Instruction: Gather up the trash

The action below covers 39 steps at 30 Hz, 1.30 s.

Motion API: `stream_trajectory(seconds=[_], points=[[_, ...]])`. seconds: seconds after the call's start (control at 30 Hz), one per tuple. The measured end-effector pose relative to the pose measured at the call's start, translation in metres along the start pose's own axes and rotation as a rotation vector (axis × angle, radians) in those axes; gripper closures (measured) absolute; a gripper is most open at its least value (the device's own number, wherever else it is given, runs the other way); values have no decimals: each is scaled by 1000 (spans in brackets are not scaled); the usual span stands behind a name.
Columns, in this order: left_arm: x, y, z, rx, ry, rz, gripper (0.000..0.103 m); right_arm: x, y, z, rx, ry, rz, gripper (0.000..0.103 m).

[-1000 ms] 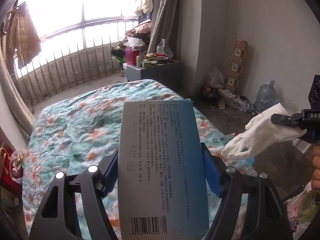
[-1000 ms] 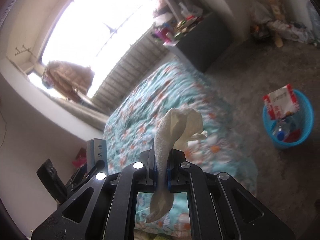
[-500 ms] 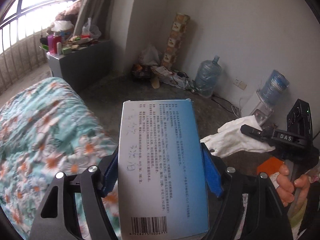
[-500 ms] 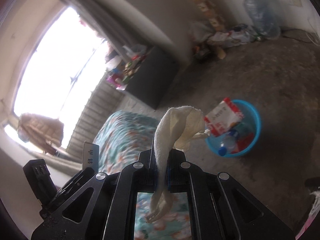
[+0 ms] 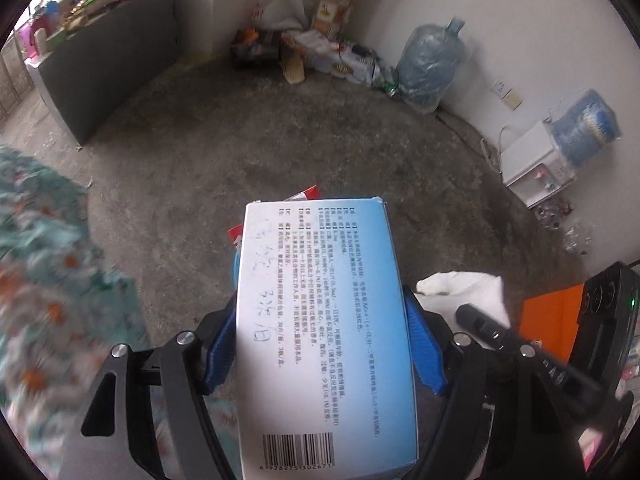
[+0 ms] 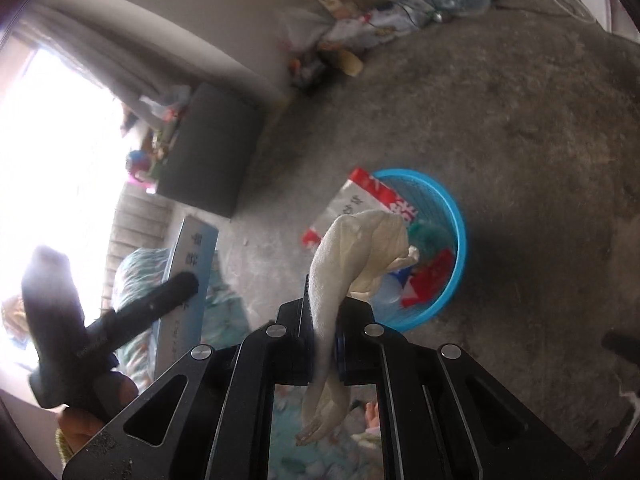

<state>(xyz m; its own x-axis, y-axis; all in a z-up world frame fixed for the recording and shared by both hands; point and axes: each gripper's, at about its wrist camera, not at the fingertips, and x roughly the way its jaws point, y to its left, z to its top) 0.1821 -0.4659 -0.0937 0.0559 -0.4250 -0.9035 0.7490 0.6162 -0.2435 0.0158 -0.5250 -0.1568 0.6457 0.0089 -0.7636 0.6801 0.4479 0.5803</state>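
My left gripper is shut on a blue and white printed box, held upright between its blue pads. The box hides most of the blue trash basket; only a red and white packet shows above it. My right gripper pinches a limp white glove, and its jaws are opening with the glove still between them. Below and just beyond the glove stands the blue basket, holding a red and white packet and other litter. The left gripper and its box show at the left.
A grey cabinet with clutter on top stands at the left wall. Bags and litter, a large water bottle and a white water dispenser line the far wall. The floral bedspread lies at the left, over a bare concrete floor.
Both views have swung down from the bed and window to the floor. The blue basket has come close beneath the right gripper. Box and glove stay gripped.
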Motion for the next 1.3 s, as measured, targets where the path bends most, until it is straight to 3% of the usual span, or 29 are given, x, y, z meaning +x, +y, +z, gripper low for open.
stream_trajectory(seconds=[0.1, 0.13, 0.17, 0.2, 0.3, 0.43, 0.63, 0.87, 1.07, 1.3], points=[[32, -4, 20, -1, 16, 13, 31, 28, -16, 11, 44, 14, -7, 87], [41, -4, 25, -1, 14, 13, 31, 34, -24, 11, 63, 15, -9, 74], [50, -4, 28, -2, 21, 7, 29, 44, -31, 14, 81, 17, -9, 53], [59, -5, 32, -10, 35, 3, 21, 56, -41, 16, 101, 27, -12, 44], [63, 1, 32, -62, 33, -28, 19, 79, -66, 13, 183, 86, -83, 41], [49, 4, 28, -85, 32, -101, 18, 65, -69, 2, 195, 58, -53, 41], [-7, 4, 16, -67, -57, -129, 18, 33, -59, -10, 177, 7, -44, 41], [-119, 21, -26, -20, -239, -134, 18, 0, -10, -20, 32, -58, -35, 39], [-224, 53, -107, -14, -568, 54, 12, -58, 78, -68, -234, -189, -2, 23], [-286, 91, -206, -172, -684, 206, 6, -113, 173, -138, -565, -297, 94, 8]])
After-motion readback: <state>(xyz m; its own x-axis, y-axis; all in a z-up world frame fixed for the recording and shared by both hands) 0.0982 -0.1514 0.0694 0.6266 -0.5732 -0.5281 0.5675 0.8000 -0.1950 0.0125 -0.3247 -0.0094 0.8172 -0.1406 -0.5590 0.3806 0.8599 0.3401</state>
